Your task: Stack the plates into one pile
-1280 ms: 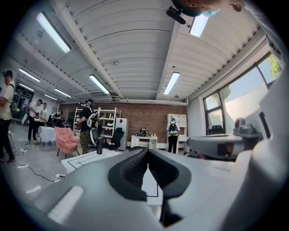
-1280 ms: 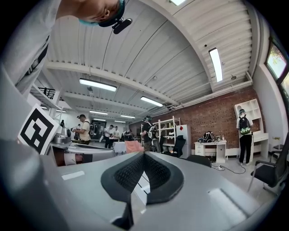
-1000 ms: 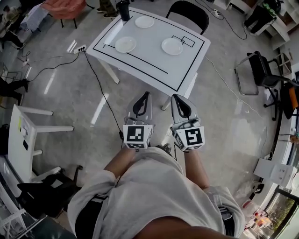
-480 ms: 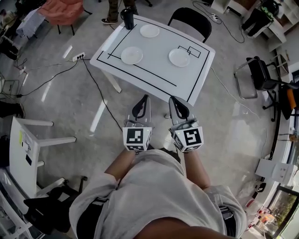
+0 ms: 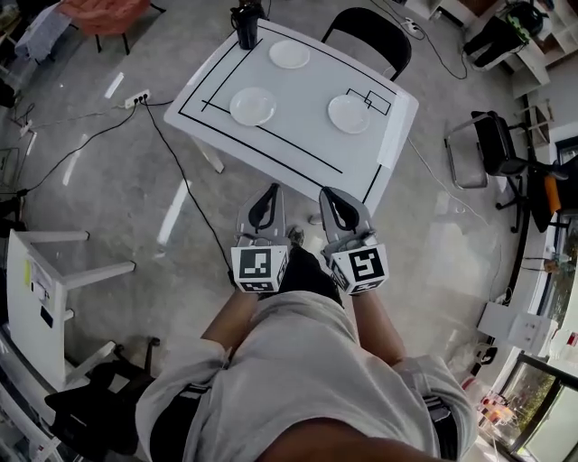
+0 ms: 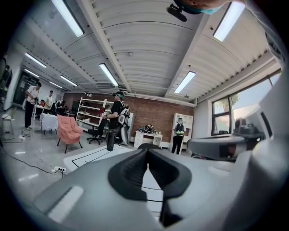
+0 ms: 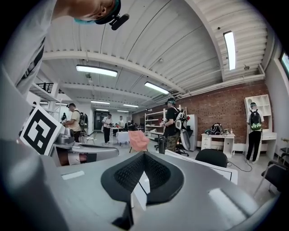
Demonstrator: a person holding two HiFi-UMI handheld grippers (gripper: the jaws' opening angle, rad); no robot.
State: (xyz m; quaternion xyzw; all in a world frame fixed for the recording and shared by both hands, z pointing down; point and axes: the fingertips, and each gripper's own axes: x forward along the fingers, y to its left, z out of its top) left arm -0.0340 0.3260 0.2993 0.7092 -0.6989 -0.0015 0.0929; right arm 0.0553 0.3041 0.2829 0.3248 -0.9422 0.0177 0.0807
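— how do your fingers stand?
— both pairs are pressed together with nothing between them. my left gripper [image 5: 273, 189] and my right gripper [image 5: 327, 192] sit side by side in front of my waist, pointing nearly level toward the table [image 5: 298, 135]. each gripper view shows its pads meeting along one seam
— and the plates?
— three of them, all lying apart on the table top, none stacked yet. the left plate [image 5: 253, 106] lies inside the black outline, the right plate [image 5: 349, 114] is just beside the small drawn box, and the far plate [image 5: 289, 54] is toward the back edge, near a black cup [image 5: 246, 23] at the corner. a black chair [image 5: 366, 27] stands beyond
— so which step is this?
— the walk-up, i'd say. my grippers are over the floor, well short of the near edge, and no plate is touched
— what does the next move call for?
— i think i must get close enough to reach, spread one pair, and pinch a thin rim cleanly. the left or right plate seems the easiest first pick
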